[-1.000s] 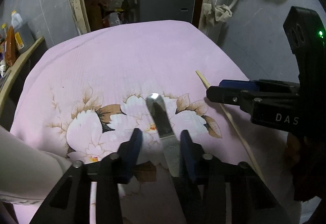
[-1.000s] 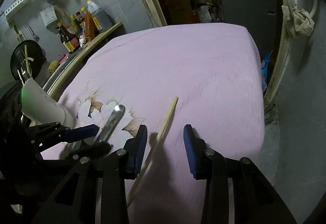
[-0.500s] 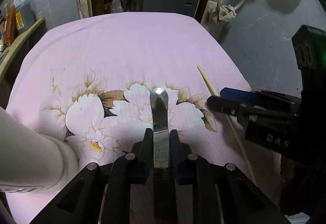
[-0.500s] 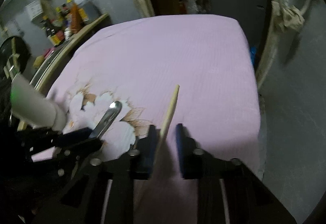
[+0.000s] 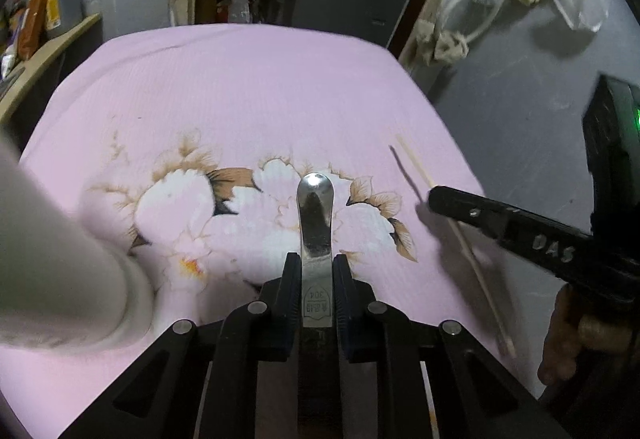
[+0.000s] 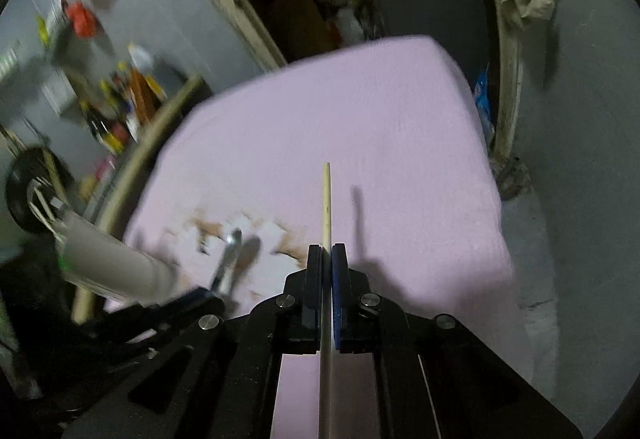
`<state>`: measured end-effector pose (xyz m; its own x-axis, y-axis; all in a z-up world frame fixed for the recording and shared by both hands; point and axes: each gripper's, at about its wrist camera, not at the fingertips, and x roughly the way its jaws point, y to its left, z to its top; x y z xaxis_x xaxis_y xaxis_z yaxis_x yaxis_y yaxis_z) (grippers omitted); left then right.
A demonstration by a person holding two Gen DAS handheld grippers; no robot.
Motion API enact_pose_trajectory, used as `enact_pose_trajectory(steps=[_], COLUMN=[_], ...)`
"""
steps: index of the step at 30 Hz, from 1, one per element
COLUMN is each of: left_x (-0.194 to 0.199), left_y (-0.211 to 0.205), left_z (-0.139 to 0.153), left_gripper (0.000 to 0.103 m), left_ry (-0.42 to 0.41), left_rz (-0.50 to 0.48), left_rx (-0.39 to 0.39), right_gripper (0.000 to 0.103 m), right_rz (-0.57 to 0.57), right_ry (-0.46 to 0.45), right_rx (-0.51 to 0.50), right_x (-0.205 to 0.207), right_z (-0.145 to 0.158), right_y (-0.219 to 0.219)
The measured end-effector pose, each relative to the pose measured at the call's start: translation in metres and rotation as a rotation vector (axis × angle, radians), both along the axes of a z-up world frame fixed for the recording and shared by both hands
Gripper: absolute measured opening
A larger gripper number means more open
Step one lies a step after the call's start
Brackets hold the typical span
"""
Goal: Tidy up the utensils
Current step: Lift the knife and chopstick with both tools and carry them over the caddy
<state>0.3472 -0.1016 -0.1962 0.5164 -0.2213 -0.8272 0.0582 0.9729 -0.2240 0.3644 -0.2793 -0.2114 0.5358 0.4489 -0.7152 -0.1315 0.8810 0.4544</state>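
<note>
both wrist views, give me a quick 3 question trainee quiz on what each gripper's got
1. What does the left gripper hold?
2. True or false: the right gripper is shut on a wooden chopstick.
3. The metal utensil handle points: A) away from the camera over the pink floral cloth, B) back toward the camera.

Key: 1. the metal utensil handle; 2. true; 3. A

Far half of pink floral cloth (image 5: 248,87) bare, free passage. Pale cylindrical holder (image 5: 60,259) blocks left edge; grey wall (image 5: 520,99) close on right.
</note>
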Motion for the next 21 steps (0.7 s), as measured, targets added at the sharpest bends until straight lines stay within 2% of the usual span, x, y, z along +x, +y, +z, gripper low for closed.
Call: enact_pose_trajectory(steps=[5, 9, 15, 21], left_x=[-0.025, -0.046, -0.067, -0.075], left_y=[0.012, 0.017, 0.032, 0.066], left_z=[0.019, 0.046, 0.086, 0.129], left_gripper=[0.015, 0.016, 0.016, 0.016], left_ry=[-0.086, -0.186, -0.305, -0.412], left_rz=[0.024, 0.018, 0.01, 0.034], left_rx=[-0.067, -0.093, -0.101, -0.116], right_gripper=[0.004, 0.004, 0.004, 0.004], right_rz=[-0.052, -0.093, -0.085, -0.072], right_ry=[-0.124, -0.231, -0.386, -0.513], right_rx=[0.092, 0.153, 0.155, 0.148], right_x=[-0.034, -0.056, -0.067, -0.073], right_z=[0.024, 0.046, 0.089, 0.136], right_y=[-0.004, -0.002, 0.021, 0.054])
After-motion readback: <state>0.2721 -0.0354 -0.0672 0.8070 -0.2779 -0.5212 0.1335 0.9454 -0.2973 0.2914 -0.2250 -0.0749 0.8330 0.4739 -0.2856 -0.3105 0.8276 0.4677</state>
